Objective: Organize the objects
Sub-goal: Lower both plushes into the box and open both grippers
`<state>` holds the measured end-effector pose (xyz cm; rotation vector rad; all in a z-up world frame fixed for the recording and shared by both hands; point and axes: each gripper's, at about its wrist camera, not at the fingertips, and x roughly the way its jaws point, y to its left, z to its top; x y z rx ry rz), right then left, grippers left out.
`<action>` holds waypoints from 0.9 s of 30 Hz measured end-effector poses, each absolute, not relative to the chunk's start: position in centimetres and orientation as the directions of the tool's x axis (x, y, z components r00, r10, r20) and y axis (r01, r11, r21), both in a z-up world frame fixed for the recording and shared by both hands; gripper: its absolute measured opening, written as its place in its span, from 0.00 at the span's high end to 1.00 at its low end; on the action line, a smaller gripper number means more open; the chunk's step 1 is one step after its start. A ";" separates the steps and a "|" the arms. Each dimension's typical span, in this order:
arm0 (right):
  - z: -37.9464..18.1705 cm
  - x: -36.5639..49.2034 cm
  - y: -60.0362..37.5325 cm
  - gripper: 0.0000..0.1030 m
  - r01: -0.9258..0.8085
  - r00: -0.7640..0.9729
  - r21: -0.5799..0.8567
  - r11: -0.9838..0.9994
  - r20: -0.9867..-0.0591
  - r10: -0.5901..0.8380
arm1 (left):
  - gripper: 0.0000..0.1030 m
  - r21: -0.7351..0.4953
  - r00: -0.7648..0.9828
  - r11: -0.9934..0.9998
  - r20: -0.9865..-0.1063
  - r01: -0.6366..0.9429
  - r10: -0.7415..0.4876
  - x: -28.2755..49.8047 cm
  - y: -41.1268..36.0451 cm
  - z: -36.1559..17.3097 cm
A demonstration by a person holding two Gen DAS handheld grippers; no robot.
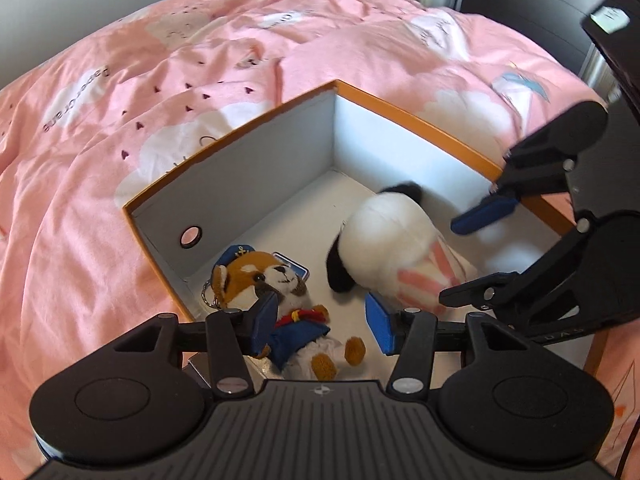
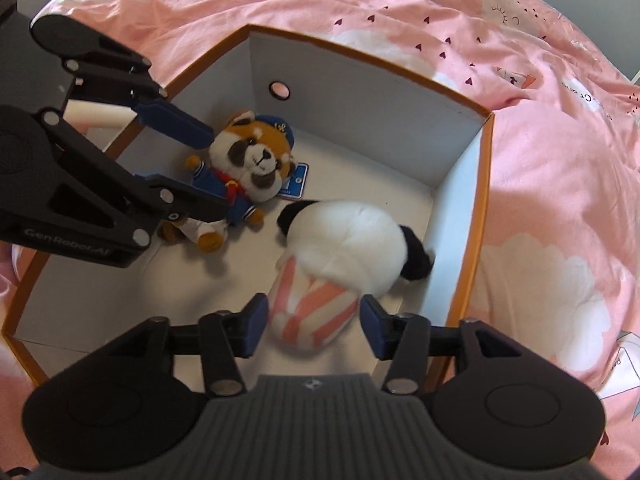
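The right hand-held gripper (image 2: 310,320) points down into the box (image 2: 486,184). Its jaws stand wide, one on each side of the striped end of the white dog toy (image 2: 344,240), and I cannot see the pads pressing on it. The toy lies on the box floor, just in front of this gripper, by the right wall. I think the step is letting go. To do it well, lift straight up so the blue pads (image 2: 256,328) do not drag the soft toy back out.

The left hand-held gripper (image 1: 322,320) is wide too. The fox toy (image 1: 280,304) in a blue sailor suit lies on the box floor just under and between its jaws, not squeezed. It should rise straight up too.

Farther off, the pink bed cover (image 1: 200,60) lies all around the box.

The right view shows the fox toy's whole face and the far wall's round hole (image 2: 280,90). The left view shows the fox toy's key ring (image 1: 208,292), and a dark cupboard (image 1: 540,12) past the bed.
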<state>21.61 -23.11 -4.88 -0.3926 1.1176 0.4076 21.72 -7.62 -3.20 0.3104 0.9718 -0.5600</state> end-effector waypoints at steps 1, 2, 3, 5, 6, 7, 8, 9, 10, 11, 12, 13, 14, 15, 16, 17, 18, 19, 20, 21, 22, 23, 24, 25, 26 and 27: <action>-5.2 21.6 -22.9 0.45 -0.506 0.383 -0.117 0.854 -0.918 0.102 | 0.41 0.018 0.444 0.813 -0.845 0.583 -0.299 21.7 -7.7 -3.2; -5.6 21.6 -22.7 0.44 -0.508 0.386 -0.135 0.851 -0.918 0.085 | 0.41 0.035 0.450 0.812 -0.846 0.583 -0.287 21.7 -7.8 -3.3; -5.9 21.6 -22.5 0.42 -0.510 0.395 -0.156 0.846 -0.916 0.069 | 0.42 0.047 0.455 0.813 -0.847 0.580 -0.276 21.8 -7.8 -3.3; -6.3 21.6 -22.2 0.38 -0.520 0.417 -0.187 0.834 -0.907 0.056 | 0.42 0.053 0.463 0.816 -0.844 0.575 -0.271 22.0 -7.7 -3.2; -6.5 21.7 -22.0 0.38 -0.522 0.429 -0.201 0.829 -0.902 0.052 | 0.42 0.048 0.462 0.817 -0.843 0.574 -0.276 22.1 -7.6 -3.2; -6.6 21.8 -21.7 0.39 -0.524 0.440 -0.213 0.825 -0.897 0.048 | 0.42 0.042 0.460 0.817 -0.842 0.575 -0.280 22.1 -7.6 -3.2; -6.8 22.0 -21.5 0.42 -0.527 0.444 -0.215 0.822 -0.895 0.050 | 0.43 0.040 0.458 0.815 -0.842 0.578 -0.284 22.2 -7.5 -3.2; -7.0 22.3 -21.4 0.42 -0.524 0.442 -0.210 0.825 -0.896 0.053 | 0.45 0.042 0.457 0.812 -0.843 0.583 -0.284 22.3 -7.6 -3.3; -7.2 22.5 -21.2 0.43 -0.519 0.449 -0.214 0.828 -0.892 0.051 | 0.47 0.049 0.457 0.809 -0.845 0.585 -0.279 22.4 -7.6 -3.4; -7.4 22.8 -21.1 0.44 -0.520 0.462 -0.221 0.825 -0.885 0.054 | 0.48 0.059 0.458 0.807 -0.846 0.588 -0.272 22.5 -7.7 -3.5; -7.5 22.9 -20.9 0.44 -0.527 0.477 -0.228 0.818 -0.877 0.063 | 0.49 0.067 0.459 0.803 -0.847 0.592 -0.268 22.6 -7.7 -3.6; -7.6 23.1 -20.8 0.45 -0.536 0.489 -0.229 0.812 -0.869 0.078 | 0.49 0.075 0.461 0.799 -0.847 0.597 -0.265 22.7 -7.8 -3.7; -7.6 23.4 -20.8 0.45 -0.543 0.497 -0.225 0.809 -0.863 0.094 | 0.49 0.082 0.462 0.795 -0.847 0.601 -0.263 22.8 -7.8 -3.7; -7.7 23.6 -20.8 0.45 -0.548 0.502 -0.217 0.808 -0.858 0.110 | 0.49 0.090 0.464 0.789 -0.847 0.608 -0.261 22.9 -7.8 -3.8; -7.6 23.8 -20.7 0.46 -0.556 0.505 -0.209 0.804 -0.854 0.127 | 0.49 0.101 0.465 0.782 -0.847 0.615 -0.257 23.0 -7.9 -3.8; -7.6 24.0 -20.7 0.46 -0.567 0.508 -0.200 0.799 -0.849 0.149 | 0.49 0.114 0.466 0.776 -0.849 0.621 -0.248 23.2 -7.9 -4.0; -7.5 24.2 -20.6 0.46 -0.575 0.509 -0.194 0.795 -0.845 0.162 | 0.49 0.129 0.464 0.767 -0.854 0.628 -0.237 23.4 -8.1 -4.2; -7.5 24.4 -20.5 0.46 -0.581 0.508 -0.189 0.792 -0.844 0.172 | 0.49 0.141 0.461 0.760 -0.858 0.634 -0.225 23.6 -8.2 -4.4; -7.5 24.7 -20.5 0.46 -0.586 0.506 -0.186 0.788 -0.844 0.178 | 0.49 0.156 0.456 0.750 -0.864 0.643 -0.211 23.9 -8.4 -4.6; -7.5 24.9 -20.6 0.46 -0.591 0.504 -0.184 0.786 -0.844 0.182 | 0.49 0.172 0.453 0.739 -0.869 0.651 -0.197 24.2 -8.5 -4.9; -7.5 25.1 -20.6 0.46 -0.594 0.501 -0.181 0.784 -0.845 0.184 | 0.49 0.185 0.448 0.727 -0.875 0.662 -0.185 24.4 -8.7 -5.2; -7.4 25.3 -20.6 0.46 -0.597 0.495 -0.177 0.783 -0.848 0.186 | 0.49 0.199 0.442 0.712 -0.881 0.674 -0.172 24.6 -8.9 -5.5; -7.4 25.5 -20.7 0.45 -0.600 0.488 -0.170 0.781 -0.852 0.190 | 0.49 0.218 0.442 0.696 -0.883 0.684 -0.157 24.8 -9.2 -5.9; -7.3 25.6 -20.8 0.45 -0.602 0.483 -0.165 0.781 -0.855 0.191 | 0.49 0.239 0.444 0.682 -0.885 0.691 -0.140 25.0 -9.4 -6.2; -7.2 25.7 -20.9 0.46 -0.601 0.477 -0.161 0.783 -0.858 0.190 | 0.49 0.264 0.449 0.667 -0.886 0.697 -0.119 25.1 -9.7 -6.5; -7.1 25.8 -21.0 0.46 -0.596 0.473 -0.154 0.788 -0.860 0.189 | 0.49 0.292 0.459 0.652 -0.883 0.700 -0.099 25.2 -9.9 -6.7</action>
